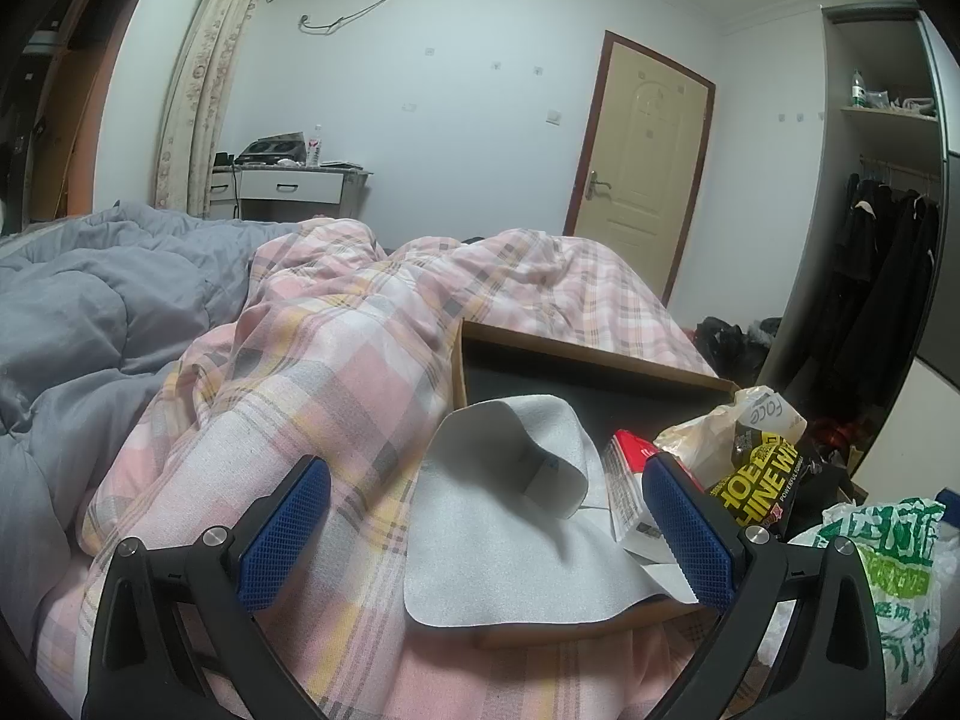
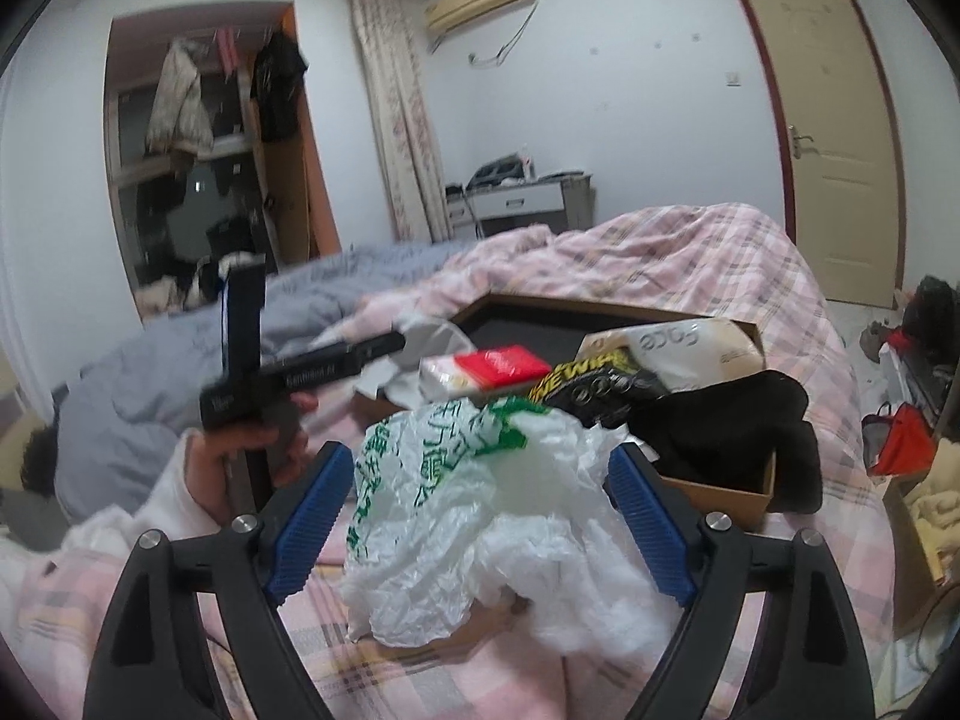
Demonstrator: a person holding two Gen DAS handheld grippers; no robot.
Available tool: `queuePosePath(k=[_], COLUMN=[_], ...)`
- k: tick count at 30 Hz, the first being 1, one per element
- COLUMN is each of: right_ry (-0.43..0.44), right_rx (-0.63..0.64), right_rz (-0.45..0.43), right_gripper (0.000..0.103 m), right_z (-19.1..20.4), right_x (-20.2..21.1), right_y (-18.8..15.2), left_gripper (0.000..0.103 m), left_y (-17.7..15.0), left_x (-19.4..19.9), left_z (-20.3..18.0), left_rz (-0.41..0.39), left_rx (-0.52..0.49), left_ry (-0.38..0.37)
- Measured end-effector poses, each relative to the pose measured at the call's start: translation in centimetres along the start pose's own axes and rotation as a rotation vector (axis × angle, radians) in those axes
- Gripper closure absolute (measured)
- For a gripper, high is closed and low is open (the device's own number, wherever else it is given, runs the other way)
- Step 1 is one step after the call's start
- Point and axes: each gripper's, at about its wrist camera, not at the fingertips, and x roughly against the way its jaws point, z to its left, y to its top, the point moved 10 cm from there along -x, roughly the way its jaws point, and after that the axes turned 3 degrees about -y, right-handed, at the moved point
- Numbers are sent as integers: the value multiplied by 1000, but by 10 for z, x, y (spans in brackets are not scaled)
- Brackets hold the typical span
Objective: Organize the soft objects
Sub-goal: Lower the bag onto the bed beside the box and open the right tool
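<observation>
A shallow cardboard box [image 1: 600,357] lies on the pink plaid duvet [image 1: 336,372]. A pale grey cloth [image 1: 498,516] hangs over the box's near left corner. My left gripper [image 1: 486,522] is open, its blue pads wide apart on either side of the cloth without touching it. In the right wrist view a crumpled white and green plastic bag [image 2: 480,510] rests at the near edge of the box [image 2: 714,492]. My right gripper [image 2: 480,519] is open around the bag, and its pads are not pressing on it. A black cloth [image 2: 732,420] fills the box's right end.
Inside the box are a red and white tissue pack [image 2: 492,366], a black and yellow wipes pack [image 1: 756,480] and a beige "face" pack [image 2: 678,342]. A grey duvet [image 1: 90,312] lies to the left. Bags and clothes litter the floor [image 2: 900,438] right of the bed.
</observation>
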Motion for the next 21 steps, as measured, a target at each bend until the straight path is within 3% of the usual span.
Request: queuePosePath(k=[6,10,15,19,21], right_ry=[71,29,-216,-555,-740], right_rx=[-97,-127,-154,-100,-111], right_rz=[-110,-189,-264,-276,-223], right_gripper=[9,2,1,1,1], right_z=[-11,-24,-61,-102,-127], right_x=[24,38,37,19,4], right_y=[18,38,70,77,61], left_gripper=[0,0,0,0,0], left_y=[0,0,0,0,1], left_x=[0,0,0,0,3], left_z=[0,0,0,0,1], left_rz=[0,1,0,-6,-24], left_rx=[0,0,0,0,-2], left_ry=[0,0,0,-4,-12])
